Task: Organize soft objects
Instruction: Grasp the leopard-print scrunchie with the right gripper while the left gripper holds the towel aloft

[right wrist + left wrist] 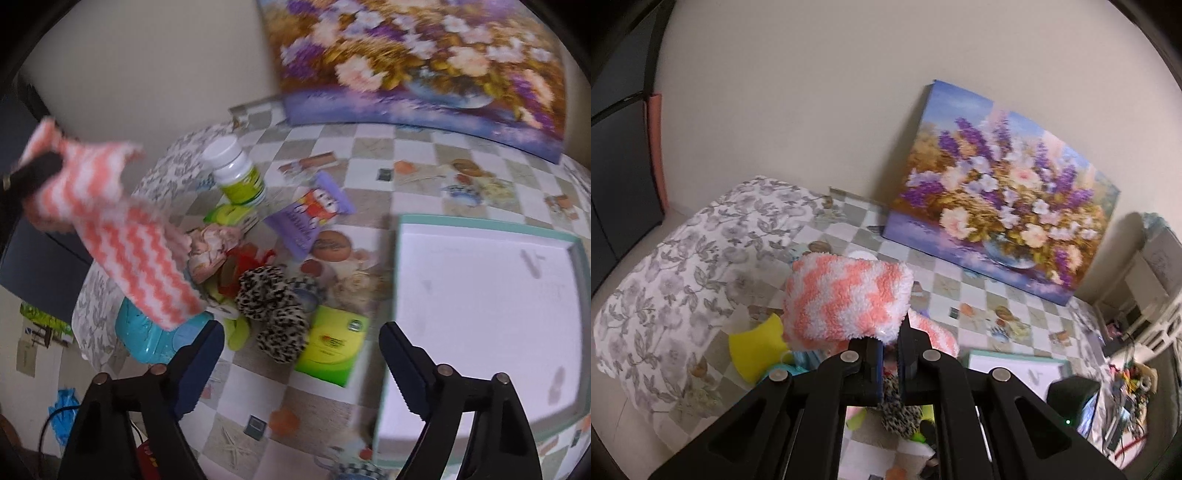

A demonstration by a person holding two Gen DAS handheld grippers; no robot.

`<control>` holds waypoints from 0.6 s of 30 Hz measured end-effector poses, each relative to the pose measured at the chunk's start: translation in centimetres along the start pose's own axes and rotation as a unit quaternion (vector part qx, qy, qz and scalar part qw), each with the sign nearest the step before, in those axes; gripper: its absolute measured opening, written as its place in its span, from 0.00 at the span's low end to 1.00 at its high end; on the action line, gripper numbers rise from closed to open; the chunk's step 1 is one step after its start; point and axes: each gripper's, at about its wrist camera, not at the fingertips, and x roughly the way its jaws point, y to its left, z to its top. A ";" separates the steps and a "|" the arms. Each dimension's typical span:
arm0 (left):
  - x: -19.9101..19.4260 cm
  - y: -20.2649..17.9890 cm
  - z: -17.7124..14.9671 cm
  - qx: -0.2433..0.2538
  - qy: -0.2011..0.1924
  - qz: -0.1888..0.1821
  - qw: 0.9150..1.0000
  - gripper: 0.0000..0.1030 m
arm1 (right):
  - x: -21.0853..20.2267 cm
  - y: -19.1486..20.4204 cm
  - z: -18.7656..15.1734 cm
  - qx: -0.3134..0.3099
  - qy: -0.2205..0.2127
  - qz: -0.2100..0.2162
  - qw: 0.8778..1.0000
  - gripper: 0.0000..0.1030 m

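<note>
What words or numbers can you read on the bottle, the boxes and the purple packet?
None can be read.
White bottle, green label: print too blurred.
Green box: round logo and small print, too blurred.
Purple packet: cartoon face and lettering, too blurred.
White tray: only faint marks, no words.

Your right gripper [301,363] is hovering open above the leopard-print fuzzy sock [273,314]; the pink-and-white zigzag fleece sock [136,254] is hanging left.

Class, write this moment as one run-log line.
left tool: shut on striped sock, lifted over pile | right tool: open, above leopard scrunchie | tray: nothing in it
</note>
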 end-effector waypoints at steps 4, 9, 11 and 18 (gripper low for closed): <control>1.7 0.0 1.2 -0.006 0.006 0.013 1.000 0.05 | 2.3 1.4 0.6 -0.029 0.024 -0.010 0.999 0.74; 3.8 0.4 2.2 -0.024 0.025 0.014 0.999 0.05 | 5.0 1.8 1.2 -0.031 0.053 -0.009 0.998 0.64; 4.2 0.3 2.5 -0.027 0.027 0.015 0.999 0.05 | 5.8 1.8 1.3 -0.033 0.061 -0.008 0.998 0.61; 6.7 0.8 2.7 -0.048 0.052 0.021 0.997 0.05 | 7.7 1.4 1.5 -0.039 0.079 -0.012 0.996 0.45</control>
